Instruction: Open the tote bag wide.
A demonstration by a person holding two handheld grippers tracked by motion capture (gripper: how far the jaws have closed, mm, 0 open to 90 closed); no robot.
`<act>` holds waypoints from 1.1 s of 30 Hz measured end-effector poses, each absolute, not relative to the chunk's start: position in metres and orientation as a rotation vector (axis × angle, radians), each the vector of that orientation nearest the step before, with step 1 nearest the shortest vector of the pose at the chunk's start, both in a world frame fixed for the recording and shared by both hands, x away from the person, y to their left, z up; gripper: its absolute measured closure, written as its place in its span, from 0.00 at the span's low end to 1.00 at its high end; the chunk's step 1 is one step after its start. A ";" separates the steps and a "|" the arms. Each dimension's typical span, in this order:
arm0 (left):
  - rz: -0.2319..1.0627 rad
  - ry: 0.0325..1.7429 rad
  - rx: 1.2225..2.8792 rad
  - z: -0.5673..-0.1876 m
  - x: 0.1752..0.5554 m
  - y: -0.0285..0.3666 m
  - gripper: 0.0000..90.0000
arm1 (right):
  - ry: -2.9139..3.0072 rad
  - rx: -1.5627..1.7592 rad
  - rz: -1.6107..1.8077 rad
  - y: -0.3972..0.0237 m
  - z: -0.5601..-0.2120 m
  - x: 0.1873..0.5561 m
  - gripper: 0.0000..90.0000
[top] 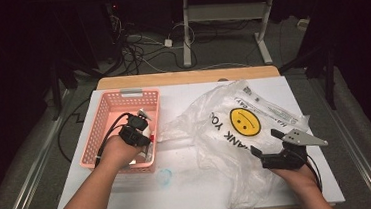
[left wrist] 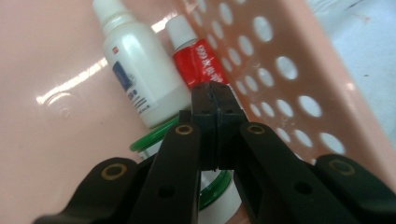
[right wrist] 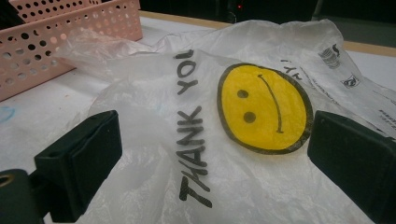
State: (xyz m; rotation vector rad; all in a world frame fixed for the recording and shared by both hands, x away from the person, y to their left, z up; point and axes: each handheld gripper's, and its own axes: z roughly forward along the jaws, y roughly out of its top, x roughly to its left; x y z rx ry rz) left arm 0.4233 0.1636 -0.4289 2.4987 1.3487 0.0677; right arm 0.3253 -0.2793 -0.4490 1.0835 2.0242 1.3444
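Observation:
My left gripper [top: 143, 130] reaches down into a pink perforated basket [top: 104, 106] at the table's left. Its jaws [left wrist: 215, 100] are shut together with nothing between them. Just beyond the tips a white bottle [left wrist: 135, 70] and a red tube with a white cap [left wrist: 198, 58] lie on the basket floor [left wrist: 51, 56]. A white item with a green ring [left wrist: 154, 140] sits under the jaws. My right gripper [top: 265, 142] stands open just above a crumpled clear plastic bag [top: 214, 117] printed with a yellow smiley face [right wrist: 264, 107] and "THANK YOU".
The bag spreads over the right half of the white table top [top: 130, 194]. A small clear bluish object [top: 164, 177] lies on the table in front of the basket. The basket's side wall [right wrist: 70, 28] rises at the far left of the right gripper view.

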 end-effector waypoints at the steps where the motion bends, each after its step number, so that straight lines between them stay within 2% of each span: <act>1: 0.071 1.356 2.500 -0.429 0.424 0.163 0.97 | 2.024 1.083 1.345 -0.279 -0.449 0.325 0.04; 7: 0.050 1.363 2.492 -0.429 0.429 0.162 0.93 | 2.025 1.086 1.341 -0.280 -0.449 0.325 0.04; 10: 0.026 1.362 2.466 -0.429 0.431 0.162 0.83 | 2.022 1.091 1.340 -0.280 -0.449 0.325 0.05; 13: 0.055 1.369 2.470 -0.430 0.433 0.160 0.79 | 2.026 1.090 1.339 -0.279 -0.449 0.325 0.05; 19: 0.054 1.370 2.466 -0.431 0.435 0.159 0.80 | 2.032 1.084 1.336 -0.278 -0.449 0.324 0.05; 24: -0.022 1.431 2.438 -0.435 0.441 0.167 0.65 | 2.033 1.094 1.331 -0.278 -0.450 0.325 0.05; 33: -0.024 1.426 2.444 -0.436 0.441 0.167 0.65 | 2.037 1.091 1.328 -0.277 -0.450 0.324 0.05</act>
